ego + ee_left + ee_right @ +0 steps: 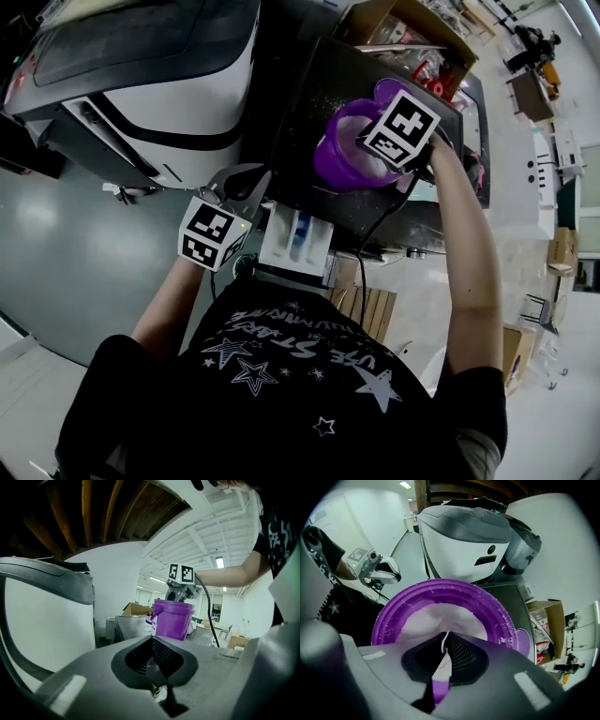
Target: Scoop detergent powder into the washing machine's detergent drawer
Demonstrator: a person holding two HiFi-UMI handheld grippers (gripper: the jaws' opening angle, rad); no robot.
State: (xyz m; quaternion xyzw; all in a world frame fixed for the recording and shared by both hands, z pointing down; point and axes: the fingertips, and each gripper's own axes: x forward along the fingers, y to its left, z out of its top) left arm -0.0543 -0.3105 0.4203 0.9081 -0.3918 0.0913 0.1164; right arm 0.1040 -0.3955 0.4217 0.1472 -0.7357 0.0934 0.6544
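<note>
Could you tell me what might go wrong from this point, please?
The right gripper pinches only a thin white handle over the powder in the purple bucket; it may twist. The detergent drawer stands apart from the bucket, so powder could spill on the carry.

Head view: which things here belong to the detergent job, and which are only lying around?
For the job:
purple bucket
white powder in it
detergent drawer
washing machine
right gripper, shut on a thin white piece, probably the scoop

Lying about:
cardboard box
purple lid
wooden slats
</note>
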